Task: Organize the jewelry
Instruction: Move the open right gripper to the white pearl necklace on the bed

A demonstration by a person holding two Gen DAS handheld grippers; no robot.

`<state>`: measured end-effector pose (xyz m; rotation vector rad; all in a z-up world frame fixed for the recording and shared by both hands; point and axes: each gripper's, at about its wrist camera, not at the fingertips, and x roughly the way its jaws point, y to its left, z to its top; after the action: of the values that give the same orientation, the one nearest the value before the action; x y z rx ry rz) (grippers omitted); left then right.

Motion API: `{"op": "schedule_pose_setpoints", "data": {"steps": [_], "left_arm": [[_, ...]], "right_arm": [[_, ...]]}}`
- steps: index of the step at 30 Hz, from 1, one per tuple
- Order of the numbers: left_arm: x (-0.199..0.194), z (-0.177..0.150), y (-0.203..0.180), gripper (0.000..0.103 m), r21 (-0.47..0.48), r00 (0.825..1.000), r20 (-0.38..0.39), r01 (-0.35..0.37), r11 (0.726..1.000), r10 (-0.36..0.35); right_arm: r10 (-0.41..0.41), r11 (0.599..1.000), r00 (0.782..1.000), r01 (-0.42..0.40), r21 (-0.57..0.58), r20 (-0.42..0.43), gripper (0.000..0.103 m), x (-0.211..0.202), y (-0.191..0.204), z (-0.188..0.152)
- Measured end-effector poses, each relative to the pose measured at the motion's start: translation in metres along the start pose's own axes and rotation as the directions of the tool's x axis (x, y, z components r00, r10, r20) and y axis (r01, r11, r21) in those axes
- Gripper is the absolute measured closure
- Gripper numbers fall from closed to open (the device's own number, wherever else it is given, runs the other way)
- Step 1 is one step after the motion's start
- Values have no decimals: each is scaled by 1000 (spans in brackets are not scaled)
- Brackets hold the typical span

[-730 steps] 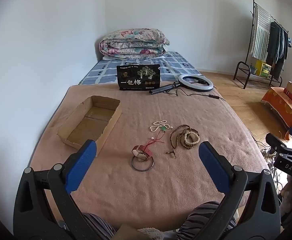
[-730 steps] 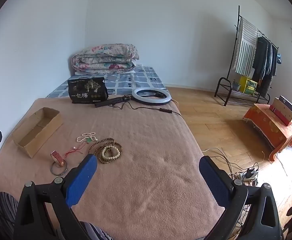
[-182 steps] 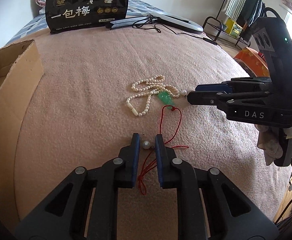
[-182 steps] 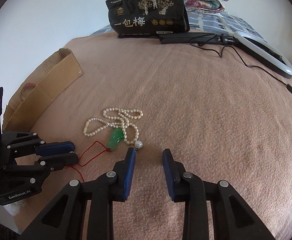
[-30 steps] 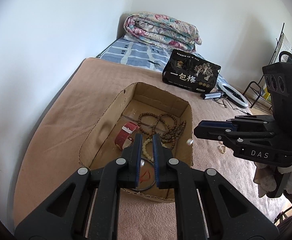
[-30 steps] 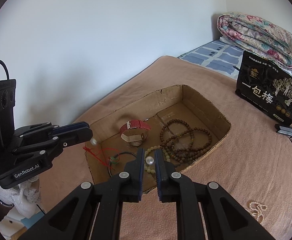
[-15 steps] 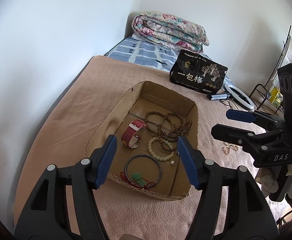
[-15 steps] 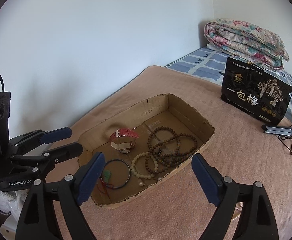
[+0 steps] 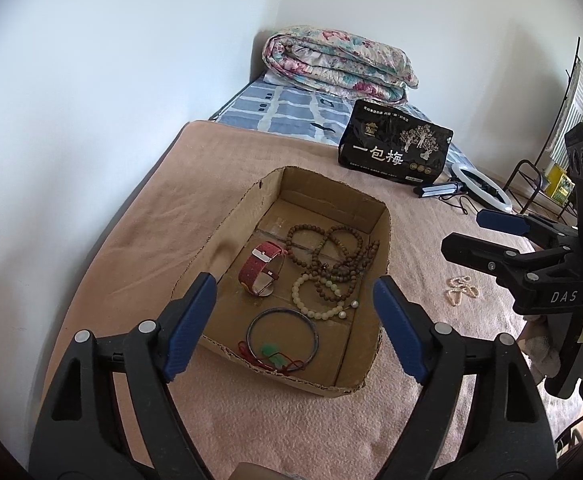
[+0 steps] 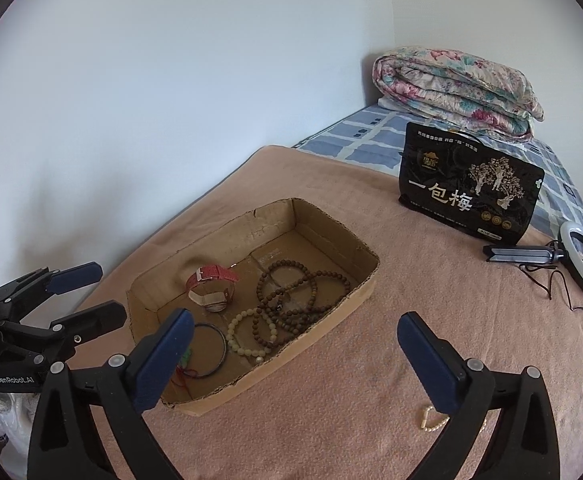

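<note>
Both the left gripper (image 9: 291, 320) and the right gripper (image 10: 295, 356) have just been opened wide, nothing held, above the shallow brown cardboard box (image 9: 387, 236) of jewelry.

I am in a home bedroom: a bed (image 9: 211, 208) under me, a folded quilt (image 9: 339, 64) by the wall, a clothes rack (image 9: 571, 92) nearby.

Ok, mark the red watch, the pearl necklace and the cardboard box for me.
red watch (image 9: 260, 267), left wrist view, on the red strap.
pearl necklace (image 9: 460, 289), left wrist view, on the bead cluster.
cardboard box (image 10: 343, 236), right wrist view, on the far wall.
</note>
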<state>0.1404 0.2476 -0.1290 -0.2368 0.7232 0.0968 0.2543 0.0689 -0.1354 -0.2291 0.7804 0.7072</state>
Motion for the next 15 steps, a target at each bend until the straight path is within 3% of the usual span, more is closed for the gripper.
{"op": "schedule_pose_setpoints", "data": {"steps": [7,15], "left_arm": [[-4,-4,-14,19,34,1000,-8,-16,999,17],[-10,-17,-26,13,55,1000,-16,-7,998,8]], "right_arm": [[-63,998,998,63,25,-1,0,-10,-28,-9],[-118,987,992,123,108,-46,0,-18,-88,-29]]}}
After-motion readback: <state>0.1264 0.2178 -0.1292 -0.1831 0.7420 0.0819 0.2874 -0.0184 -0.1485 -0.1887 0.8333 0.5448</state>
